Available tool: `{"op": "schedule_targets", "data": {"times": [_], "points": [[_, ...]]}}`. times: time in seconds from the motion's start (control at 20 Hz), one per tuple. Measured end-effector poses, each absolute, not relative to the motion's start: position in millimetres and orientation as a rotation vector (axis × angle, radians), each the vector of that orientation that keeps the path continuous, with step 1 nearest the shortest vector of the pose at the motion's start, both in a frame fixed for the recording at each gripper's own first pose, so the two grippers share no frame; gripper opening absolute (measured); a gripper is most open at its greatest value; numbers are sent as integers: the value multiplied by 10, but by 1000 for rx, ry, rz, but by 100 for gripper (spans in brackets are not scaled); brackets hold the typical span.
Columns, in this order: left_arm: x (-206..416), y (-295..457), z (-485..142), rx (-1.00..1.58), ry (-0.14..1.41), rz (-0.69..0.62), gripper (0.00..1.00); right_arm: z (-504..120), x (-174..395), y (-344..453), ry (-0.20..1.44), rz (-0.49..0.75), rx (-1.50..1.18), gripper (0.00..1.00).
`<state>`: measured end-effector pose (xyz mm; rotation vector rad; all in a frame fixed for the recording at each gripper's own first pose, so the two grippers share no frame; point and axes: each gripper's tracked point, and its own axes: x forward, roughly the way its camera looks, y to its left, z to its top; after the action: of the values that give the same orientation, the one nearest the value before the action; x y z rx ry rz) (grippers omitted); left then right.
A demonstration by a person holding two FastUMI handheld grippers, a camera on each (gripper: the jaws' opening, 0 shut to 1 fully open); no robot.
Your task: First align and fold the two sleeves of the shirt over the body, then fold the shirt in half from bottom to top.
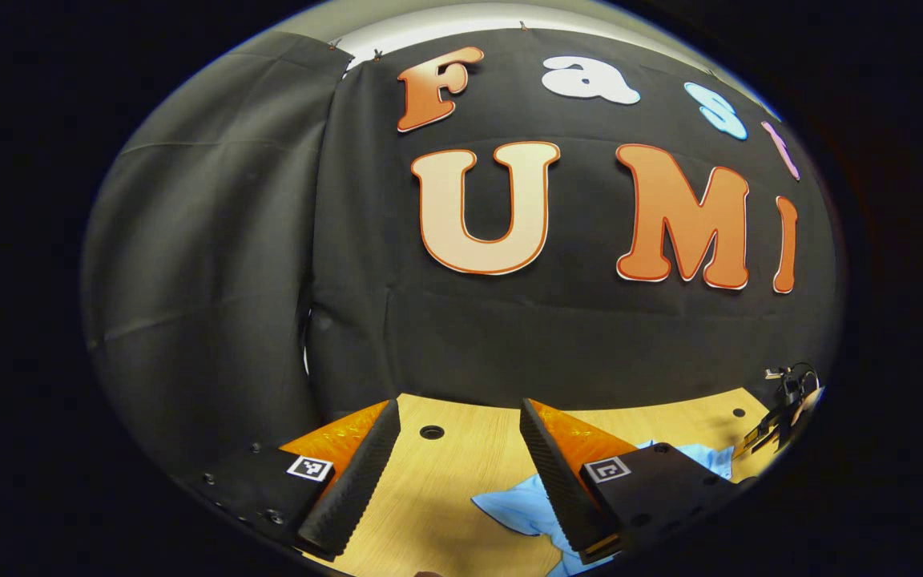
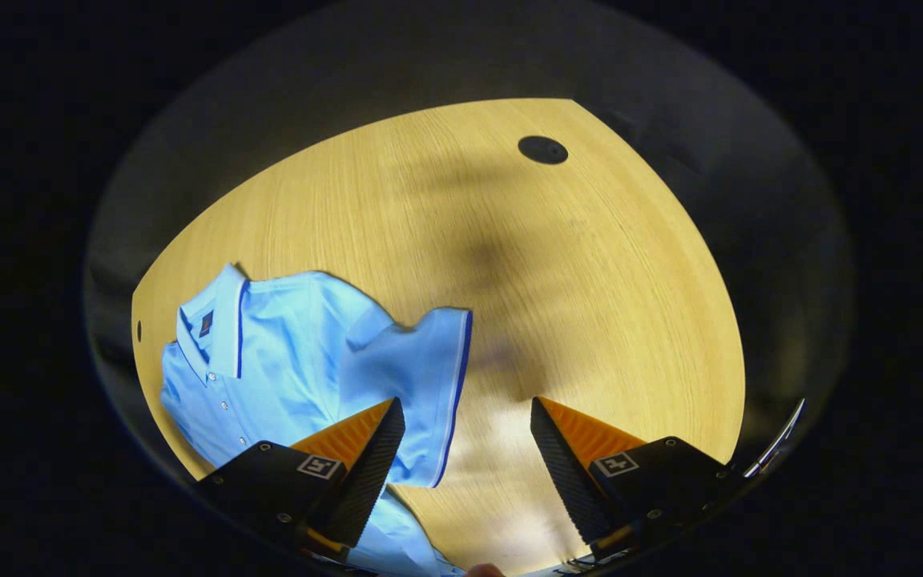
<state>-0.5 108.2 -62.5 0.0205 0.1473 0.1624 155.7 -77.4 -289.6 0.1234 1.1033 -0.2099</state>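
Observation:
A light blue polo shirt (image 2: 285, 361) lies face up on the wooden table (image 2: 590, 280), collar toward the left of the right gripper view. One short sleeve (image 2: 421, 385) with a dark trimmed cuff sticks out to the right. My right gripper (image 2: 465, 437) hovers open above that sleeve's cuff, its left finger over the cloth and its right finger over bare wood. In the left gripper view, my left gripper (image 1: 461, 473) stands open over bare table, and a part of the shirt (image 1: 521, 509) lies beside its right finger.
Round holes mark the tabletop (image 1: 432, 432) (image 2: 542, 149). A small device with cables (image 1: 782, 413) sits at the table's far right corner in the left gripper view. The black cloth wall (image 1: 509, 320) rises just behind the table's far edge.

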Motion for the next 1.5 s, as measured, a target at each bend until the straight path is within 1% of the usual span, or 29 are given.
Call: {"op": "schedule_targets", "data": {"times": [0.25,0.3,0.35,0.4,0.45,0.5,0.55,0.6,0.65,0.7,0.75,0.8,0.85,0.9,0.95,1.0,1.25,1.3,1.5], "points": [[-54,1101,-702,29,170,170,98,-3087,1544,-805,1152,-235,147,97],[-53,1112,-710,34,172,172,98,-3072,1546,-812,1158,-242,150,95],[-54,1116,-724,36,177,172,100,-3076,1562,-805,1146,-245,154,95],[-51,1112,-737,32,182,172,98,-3086,1555,-822,1148,-250,148,92],[-60,1106,-767,25,187,171,100,-3081,1552,-841,1145,-261,137,90],[-63,1087,-793,16,192,170,98,-3095,1550,-858,1144,-267,132,85],[-73,1068,-795,12,196,167,98,-3101,1553,-860,1143,-274,137,82],[-77,1055,-795,12,197,165,98,-3089,1547,-863,1139,-281,145,72],[-74,1035,-806,18,196,163,98,-3094,1545,-867,1135,-285,150,70],[-80,1042,-801,24,194,164,95,-3093,1545,-873,1129,-288,153,62],[-87,1047,-788,28,193,164,98,-3083,1534,-871,1124,-288,155,51],[-102,1047,-799,27,194,163,98,-3063,1543,-866,1110,-296,165,38],[-110,1044,-796,23,197,162,98,-3078,1553,-843,1095,-306,177,34],[-134,1051,-815,20,198,163,98,-3078,1563,-828,1085,-305,176,22],[-146,1062,-824,18,202,164,95,-3075,1567,-815,1078,-298,170,18],[-163,1078,-846,17,207,163,98,-3075,1576,-813,1072,-289,163,13],[-233,1230,-864,15,214,174,98,-3082,1612,-760,1042,-290,218,12],[-258,1255,-877,21,216,176,98,-3090,1614,-739,1039,-273,226,6],[-329,1444,-812,35,199,187,98,-2939,1530,-702,1028,-256,176,1]]}}
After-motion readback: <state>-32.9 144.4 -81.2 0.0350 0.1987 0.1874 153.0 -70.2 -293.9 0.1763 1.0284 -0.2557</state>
